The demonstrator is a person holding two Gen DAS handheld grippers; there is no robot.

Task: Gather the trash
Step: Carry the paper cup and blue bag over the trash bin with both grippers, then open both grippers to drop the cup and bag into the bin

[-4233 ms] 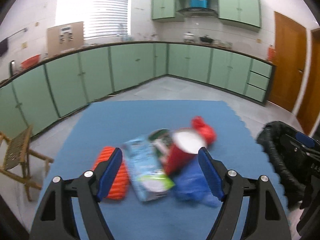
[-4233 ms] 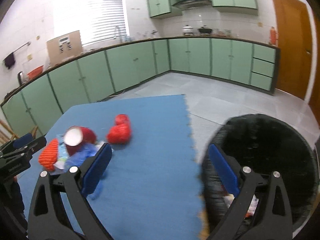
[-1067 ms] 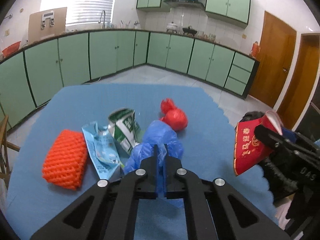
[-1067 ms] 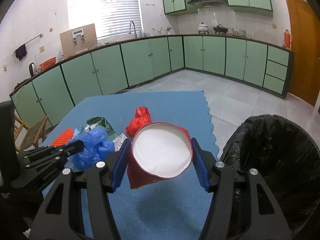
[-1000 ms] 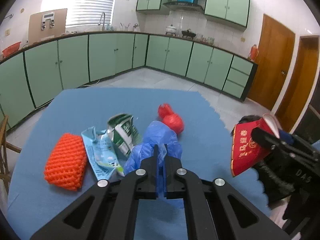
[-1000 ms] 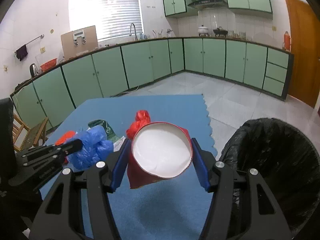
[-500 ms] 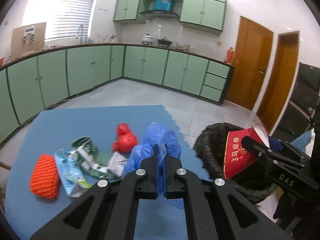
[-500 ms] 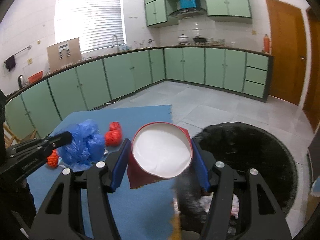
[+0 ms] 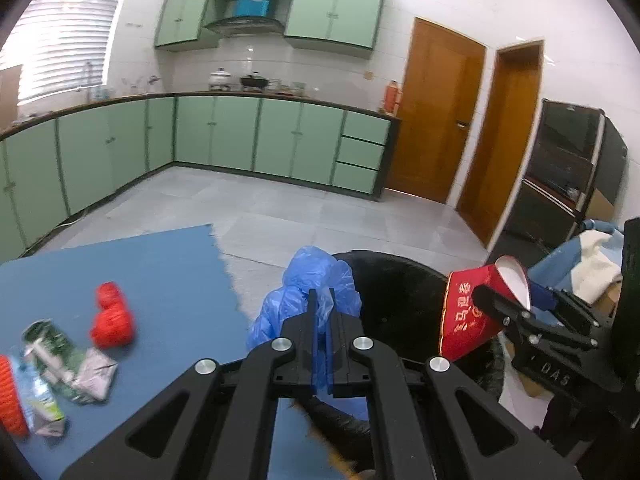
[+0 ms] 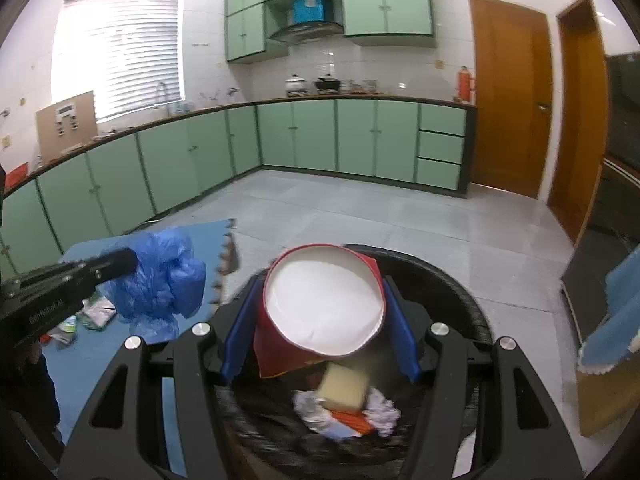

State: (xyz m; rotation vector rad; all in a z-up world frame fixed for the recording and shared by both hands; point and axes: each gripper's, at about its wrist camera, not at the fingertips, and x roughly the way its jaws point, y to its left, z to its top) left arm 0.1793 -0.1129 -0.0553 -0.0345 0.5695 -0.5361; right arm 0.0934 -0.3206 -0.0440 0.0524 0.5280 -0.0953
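Both grippers tip downward over the near side of the kitchen floor. The left gripper [image 9: 320,300] has its two jaws clamped tight together on one crumpled blue plastic bag [image 9: 310,284], which bulges out beyond the fingertips and hangs at the left rim of the bin. The right gripper [image 10: 322,312] sits further right, its two blue-padded jaws spread partway and gripping one red paper cup [image 10: 324,304] by its sides; the cup's white inside faces the camera and it hangs tilted directly above the bin's mouth.

There is one bin, lined with a black trash bag [image 10: 460,288], and inside it lie a yellowish block, some crumpled white paper and an orange-and-white wrapper, blurred.

To the left lies one blue foam mat [image 9: 168,280] with a toothed edge. On it remain one red knotted bag [image 9: 112,320], one green-and-white packet [image 9: 46,344] beside a silvery scrap, one light-blue pouch [image 9: 38,400] and one orange mesh piece [image 9: 10,396] at the far-left edge, all well apart from the bin.
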